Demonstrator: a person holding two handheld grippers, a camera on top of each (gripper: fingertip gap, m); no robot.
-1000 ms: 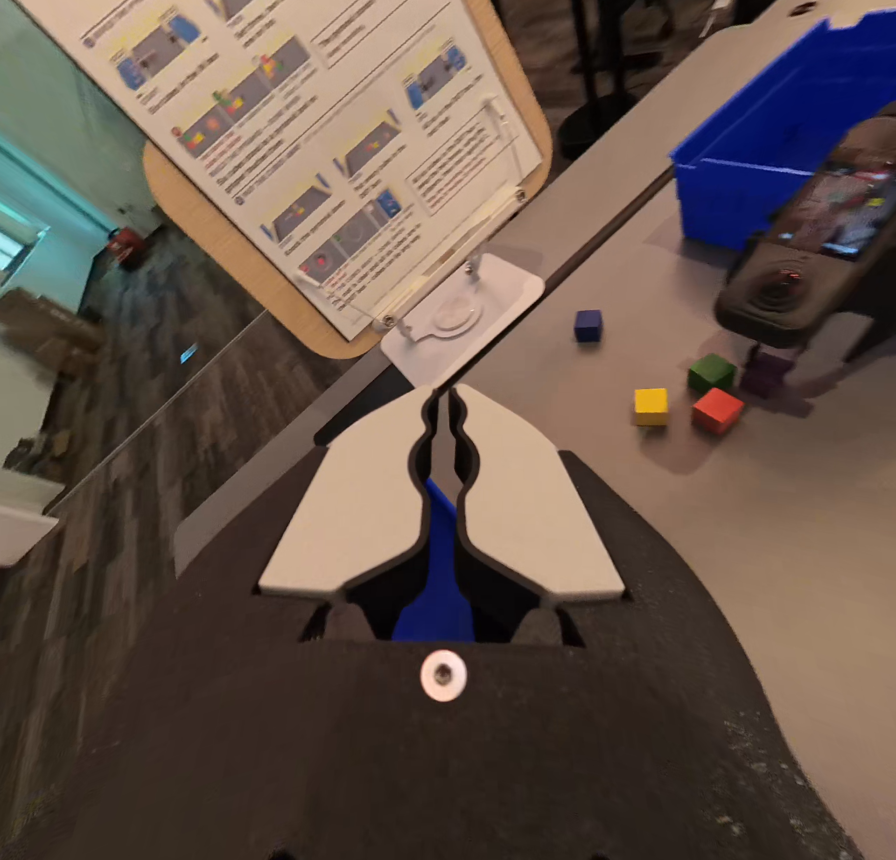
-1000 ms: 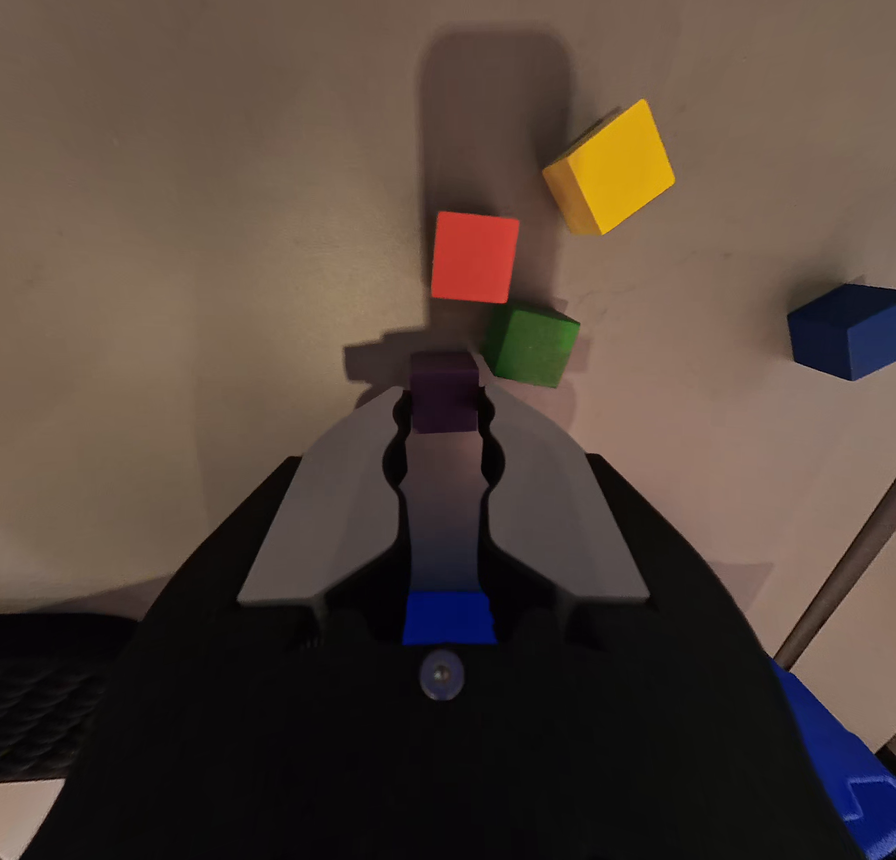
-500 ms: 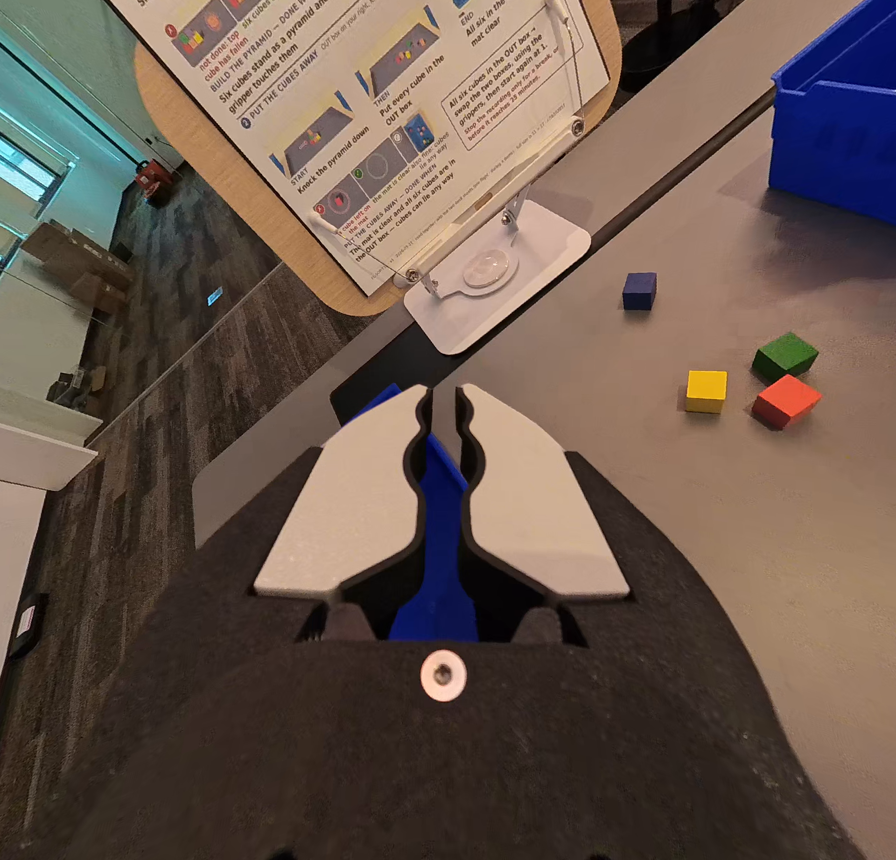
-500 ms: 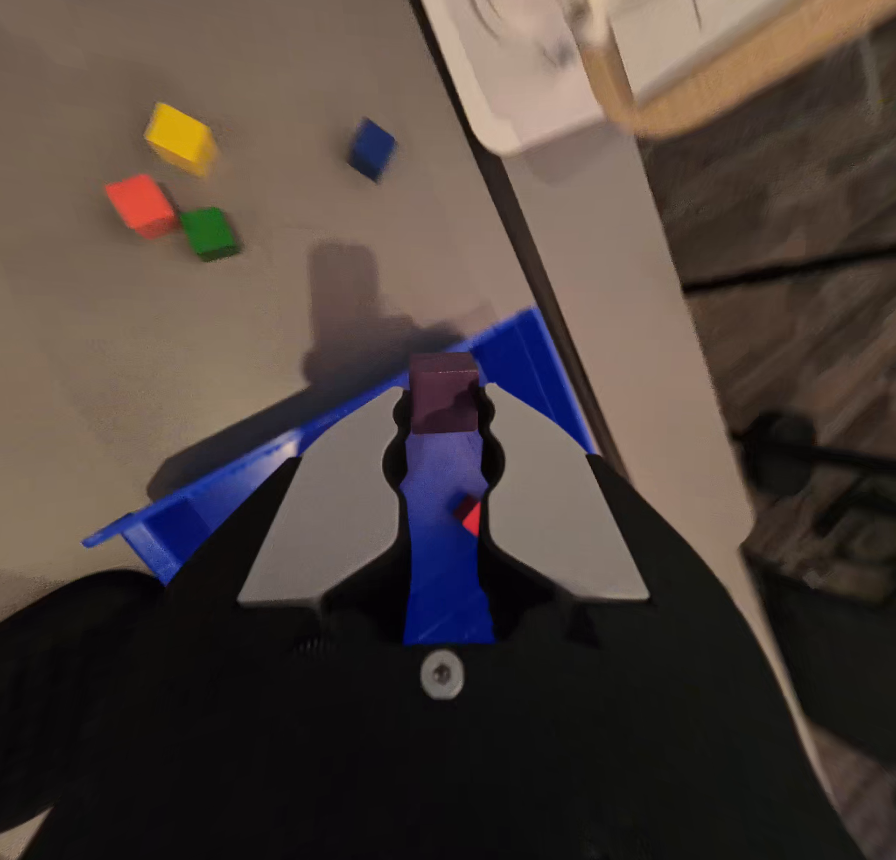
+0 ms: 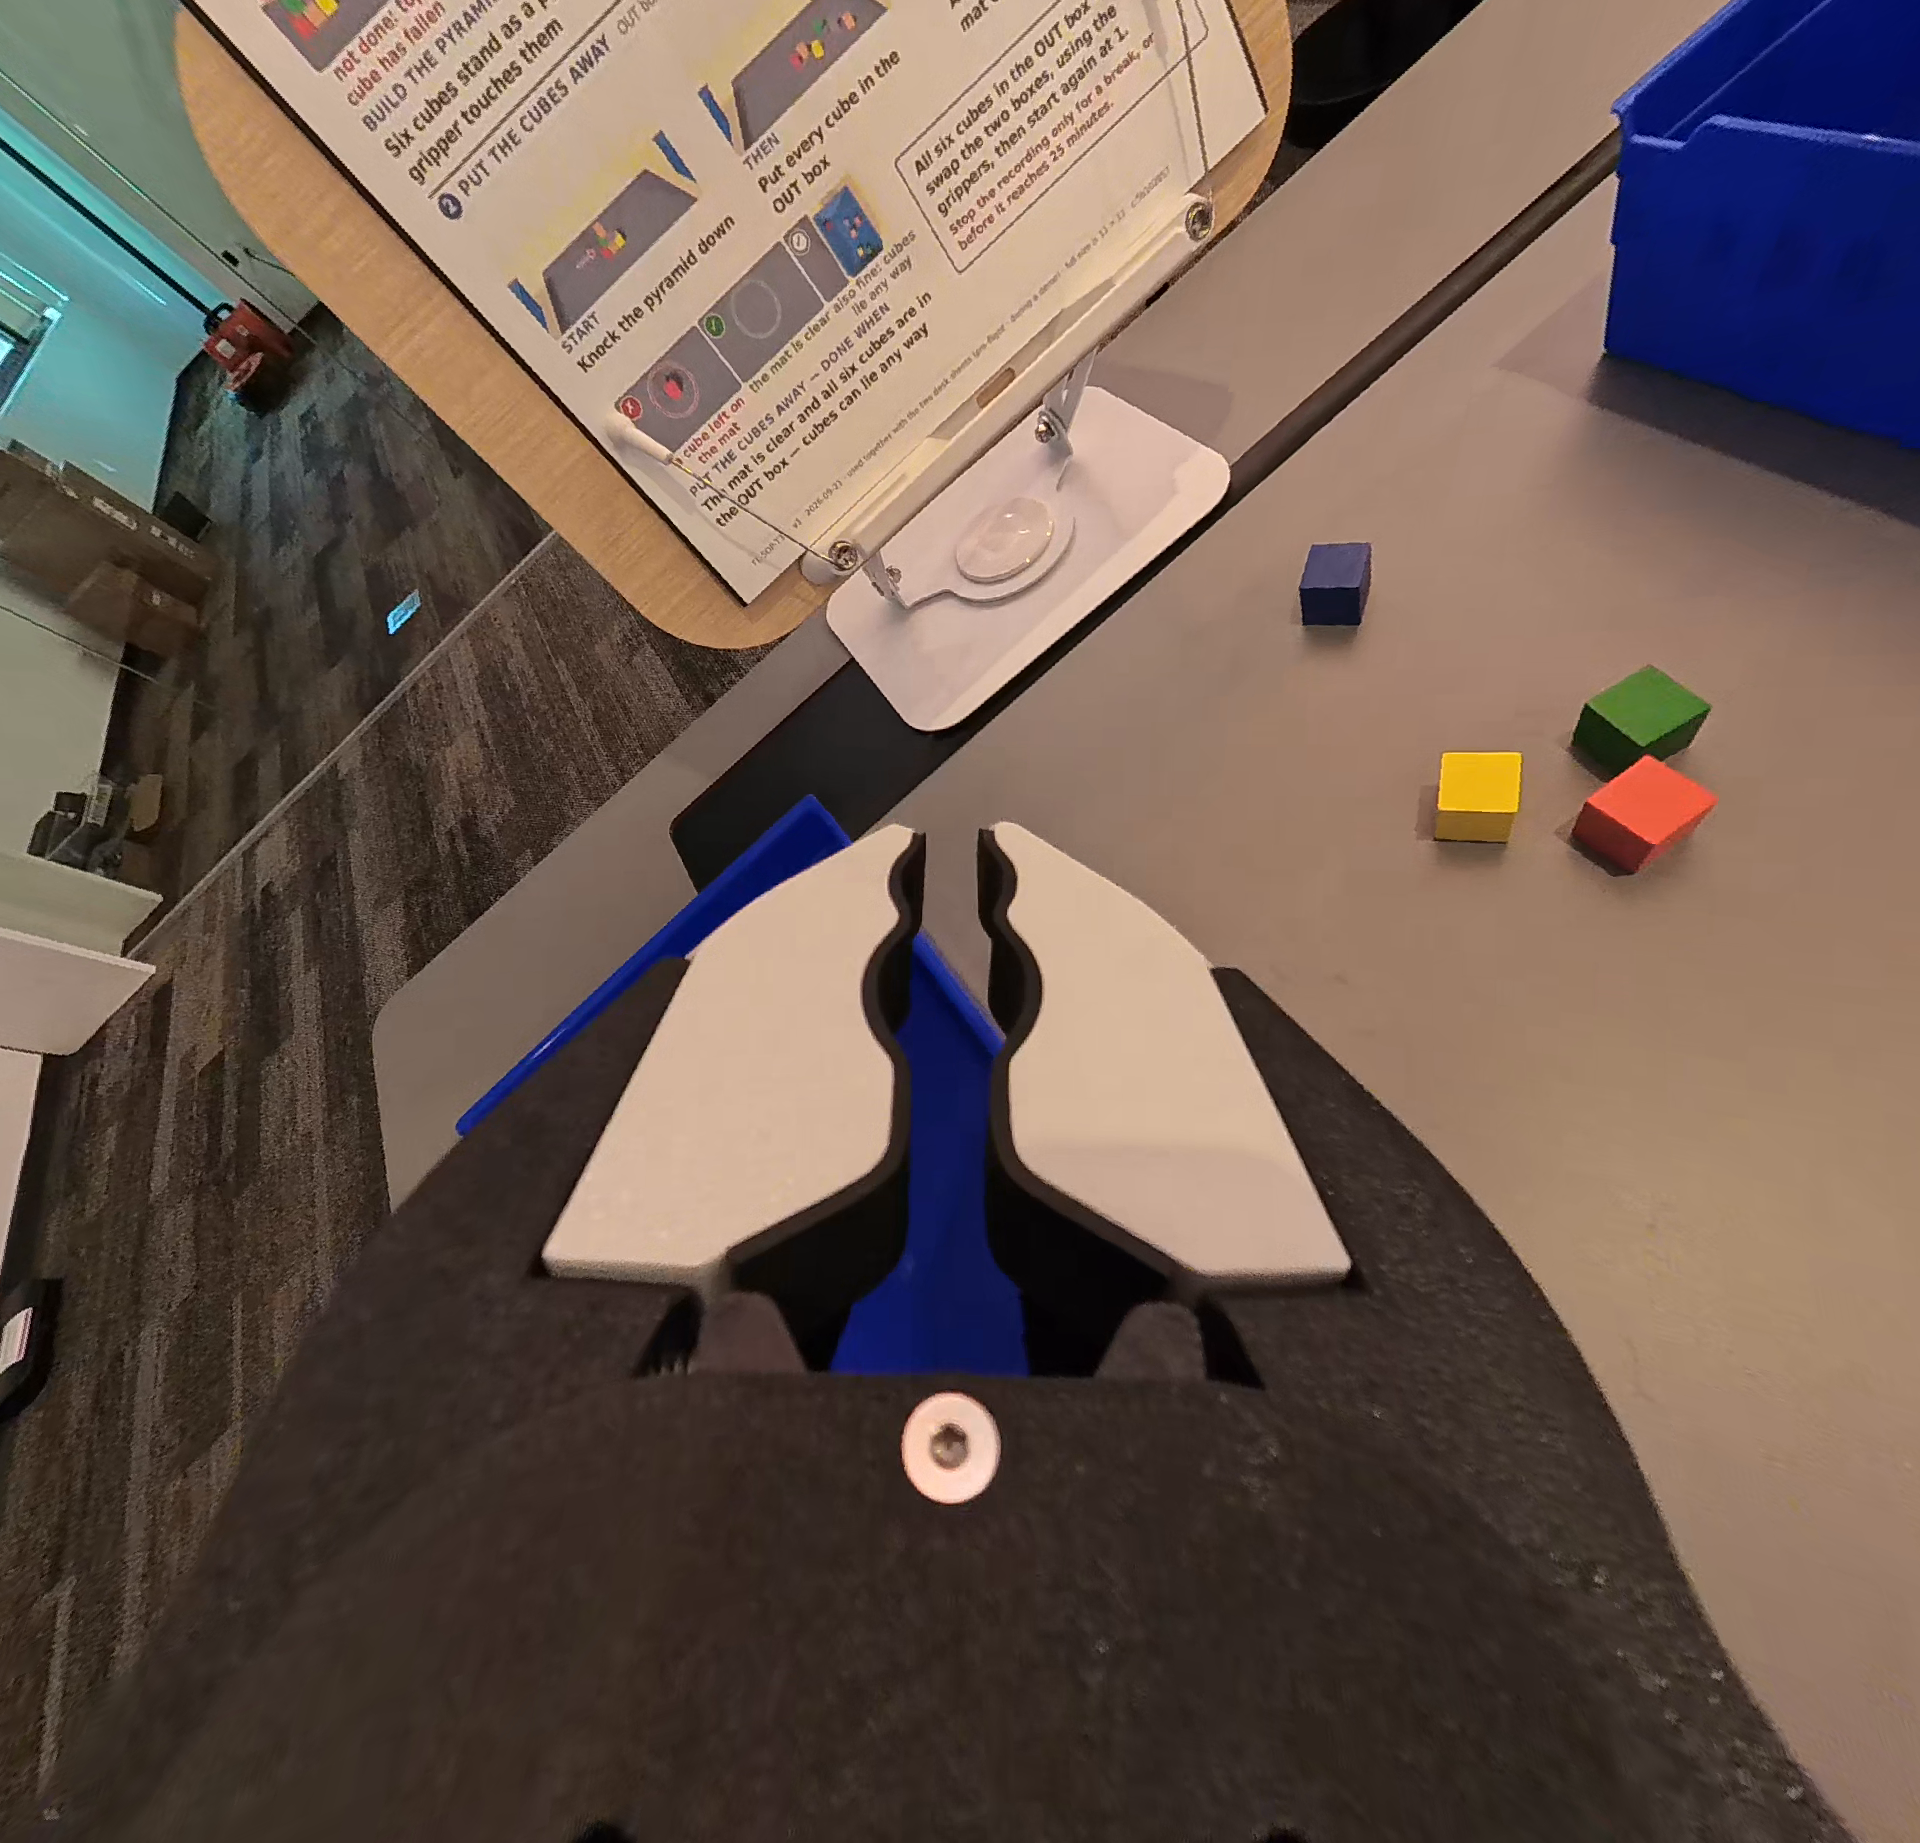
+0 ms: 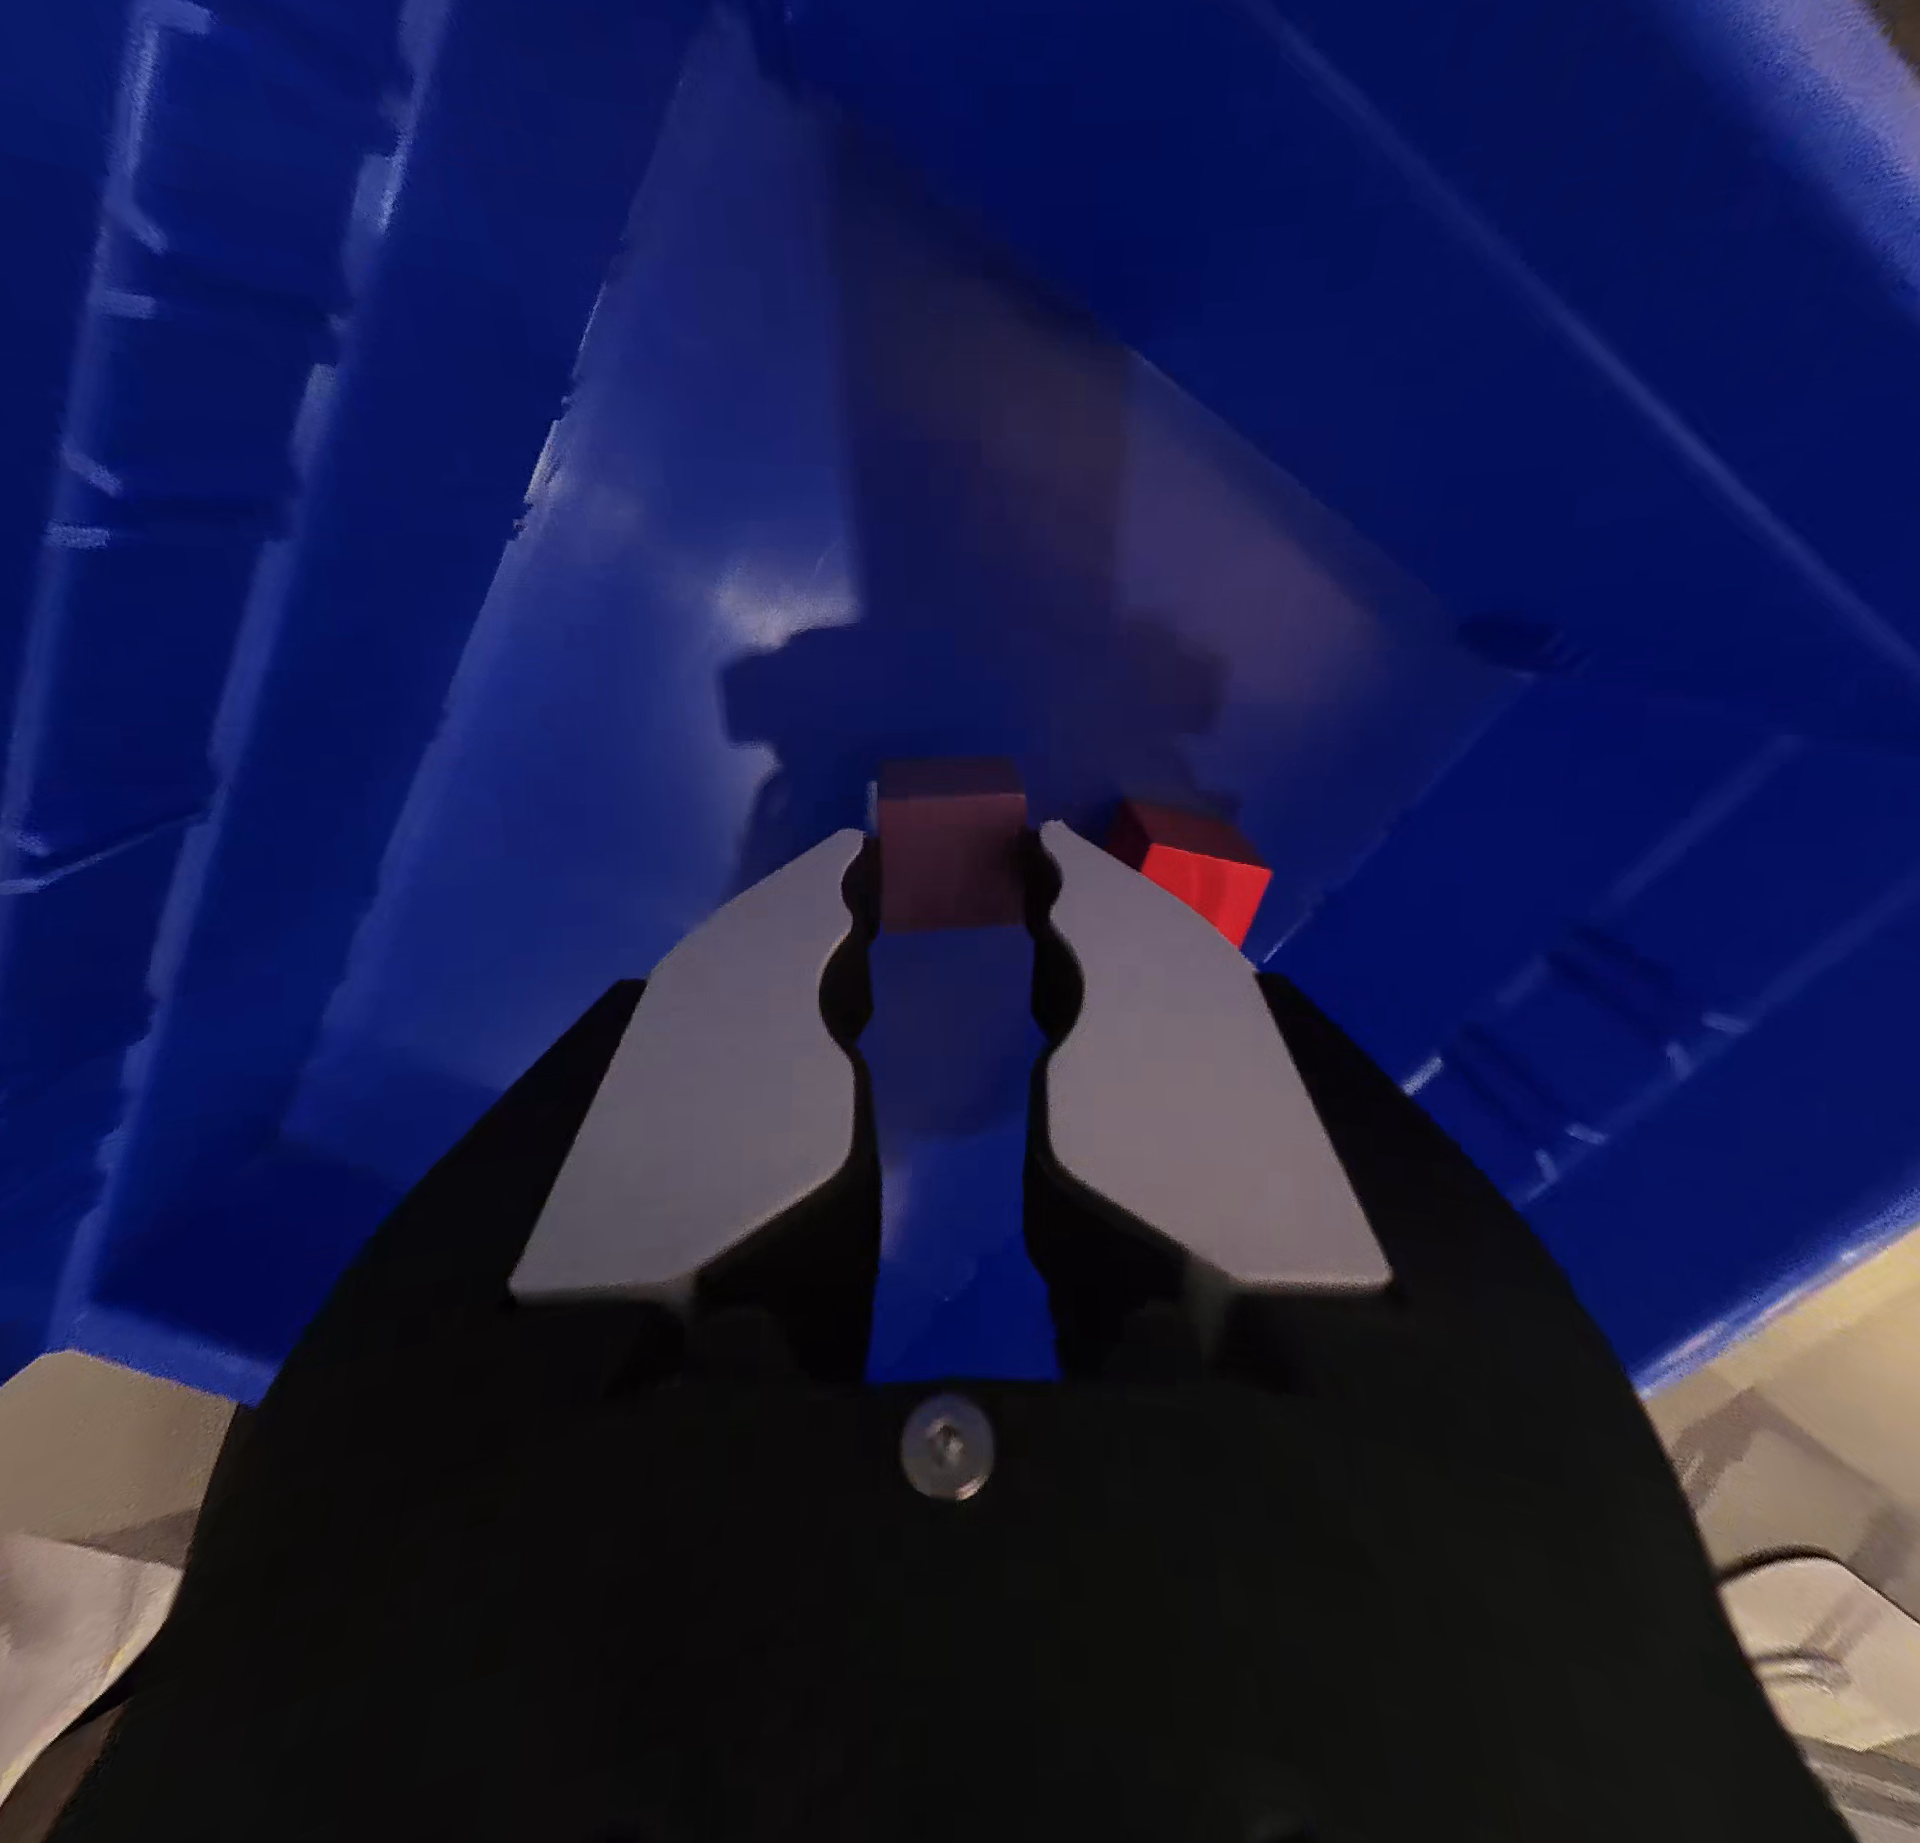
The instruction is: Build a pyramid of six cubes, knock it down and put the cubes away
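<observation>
Gripping the purple cube [image 6: 951, 843], the right gripper [image 6: 951, 858] hung inside the blue bin [image 6: 1351, 287], red cube [image 6: 1195, 863] just right.

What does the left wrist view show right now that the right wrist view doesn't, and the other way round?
Only the left wrist view shows the four cubes on the table: dark blue cube, green cube, yellow cube, orange-red cube. It also shows the instruction board and the empty, nearly shut left gripper.

Only the right wrist view shows the right gripper clamping the purple cube inside a blue bin, with a red cube on the bin floor.

Both show blue bin plastic; whether it is the same bin is unclear.
</observation>
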